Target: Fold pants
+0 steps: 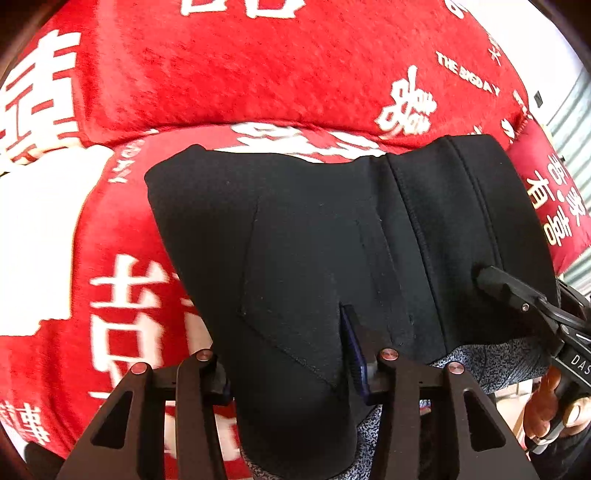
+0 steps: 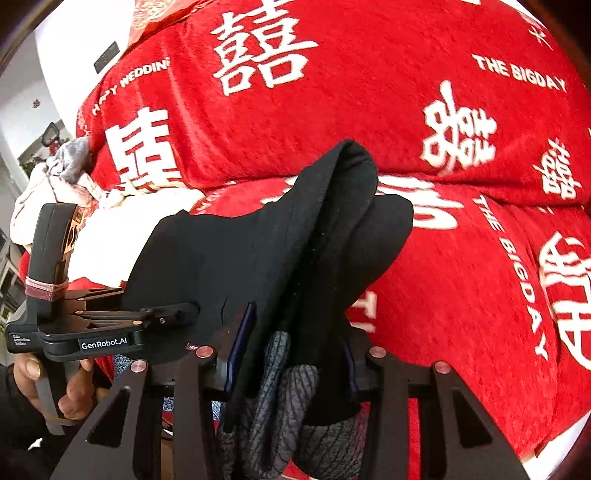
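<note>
The black pants (image 1: pixel 314 236) hang folded between both grippers above a red blanket (image 1: pixel 258 74). Their grey speckled lining (image 1: pixel 491 362) shows at the near edge. My left gripper (image 1: pixel 291 354) is shut on the near edge of the pants. It also shows in the right wrist view (image 2: pixel 177 312), clamped on the fabric's left side. My right gripper (image 2: pixel 295 332) is shut on the pants (image 2: pixel 258 251), bunched with grey lining (image 2: pixel 288 406) between its fingers. It shows at the right in the left wrist view (image 1: pixel 495 280), gripping the waistband end.
The red blanket (image 2: pixel 443 277) with white characters covers the bed under and beyond the pants. A pile of light clothes (image 2: pixel 55 177) lies at the far left in the right wrist view. A white wall (image 2: pixel 81 29) stands behind it.
</note>
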### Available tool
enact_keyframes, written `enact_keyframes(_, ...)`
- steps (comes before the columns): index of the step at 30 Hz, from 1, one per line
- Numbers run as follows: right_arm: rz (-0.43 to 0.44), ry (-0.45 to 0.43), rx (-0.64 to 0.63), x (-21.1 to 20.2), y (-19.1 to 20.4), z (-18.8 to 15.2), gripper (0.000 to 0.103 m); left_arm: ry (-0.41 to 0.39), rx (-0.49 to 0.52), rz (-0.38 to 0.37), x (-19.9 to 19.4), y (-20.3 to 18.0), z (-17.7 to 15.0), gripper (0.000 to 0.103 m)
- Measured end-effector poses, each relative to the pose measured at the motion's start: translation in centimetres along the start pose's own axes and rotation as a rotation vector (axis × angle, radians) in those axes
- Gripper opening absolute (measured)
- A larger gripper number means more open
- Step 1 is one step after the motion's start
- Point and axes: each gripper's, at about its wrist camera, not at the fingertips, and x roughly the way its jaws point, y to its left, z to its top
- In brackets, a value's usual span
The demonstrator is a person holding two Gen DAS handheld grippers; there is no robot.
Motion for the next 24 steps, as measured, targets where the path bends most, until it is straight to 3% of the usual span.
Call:
enact_keyframes(11,0.052,0.014,-0.015,4.3,5.4,3.8,0.045,-0.006,-0.045,0.091,-1.7,6.7,2.2,0.047)
enact_keyframes(24,0.04,0.069,0.01,8.4,6.4,6.0,0.045,0.042,-0.059,0.094,0.9,10.1,5.1,0.047)
